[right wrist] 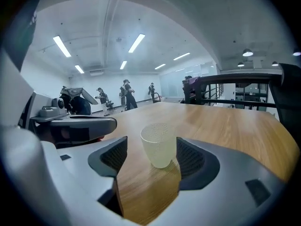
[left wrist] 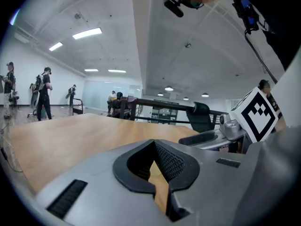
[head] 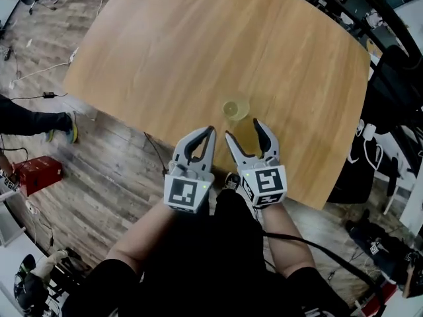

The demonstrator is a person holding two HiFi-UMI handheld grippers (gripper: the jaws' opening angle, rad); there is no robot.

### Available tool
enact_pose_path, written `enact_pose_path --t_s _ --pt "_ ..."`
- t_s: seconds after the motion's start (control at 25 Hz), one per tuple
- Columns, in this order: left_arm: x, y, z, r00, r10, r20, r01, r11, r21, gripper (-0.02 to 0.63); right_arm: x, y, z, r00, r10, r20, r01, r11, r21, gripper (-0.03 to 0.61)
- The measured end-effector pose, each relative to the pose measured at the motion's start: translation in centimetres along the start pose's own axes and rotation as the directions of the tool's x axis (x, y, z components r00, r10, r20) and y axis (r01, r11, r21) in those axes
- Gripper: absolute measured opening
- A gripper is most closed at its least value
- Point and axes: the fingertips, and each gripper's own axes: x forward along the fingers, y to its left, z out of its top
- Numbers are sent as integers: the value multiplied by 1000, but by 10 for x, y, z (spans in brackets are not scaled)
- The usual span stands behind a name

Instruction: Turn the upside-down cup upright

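A translucent pale-yellow cup (head: 236, 109) stands on the wooden table (head: 198, 51) near its front edge. In the right gripper view the cup (right wrist: 159, 145) shows its wider end up and its narrower end on the wood. My right gripper (head: 243, 129) is open, with the cup just ahead of its fingertips and lined up with the gap. Nothing touches the pads. My left gripper (head: 211, 132) sits close beside it on the left, shut and empty. The left gripper view shows those jaws (left wrist: 154, 147) closed over bare tabletop, with the right gripper's marker cube (left wrist: 256, 114) at the side.
The table's front edge runs just under both grippers, with plank floor below it. A person's shoe (head: 70, 127), a red box (head: 38, 174) and cables lie on the floor at left. Dark chairs and gear (head: 390, 98) crowd the right side. People stand far across the room (right wrist: 127, 94).
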Motion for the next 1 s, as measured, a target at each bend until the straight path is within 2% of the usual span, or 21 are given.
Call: enact_pose_path --t_s 0.16,0.28,0.52,0.68,0.8,0.88,0.92,1.0 --pt "18 24 -31 999 -2 -39 0 999 -49 8 40 -12 -8 1000 -27 -3 26 999 -41 334" --pt "28 35 -52 998 2 -63 -7 998 -67 8 63 -19 -6 1000 -24 18 25 998 -62 363" --pt "39 37 -74 997 -10 -73 8 1000 -19 9 91 -22 5 998 14 66 -7 994 -110 373" --pt "45 35 -85 996 -7 -90 6 1000 -8 9 104 -25 4 998 17 57 -8 988 -154 370" --pt "46 32 -92 996 -9 -85 10 1000 13 9 104 -25 0 997 16 71 -6 989 -150 370" --pt "48 26 -96 994 -41 -97 47 997 61 9 100 -25 2 996 25 80 -14 992 -127 370" --pt "50 21 -97 991 -72 -112 82 992 91 18 97 -24 5 996 30 87 -20 993 -115 370" --pt "55 8 -95 981 -141 -130 160 975 152 210 89 -20 16 994 45 100 -36 995 -97 370"
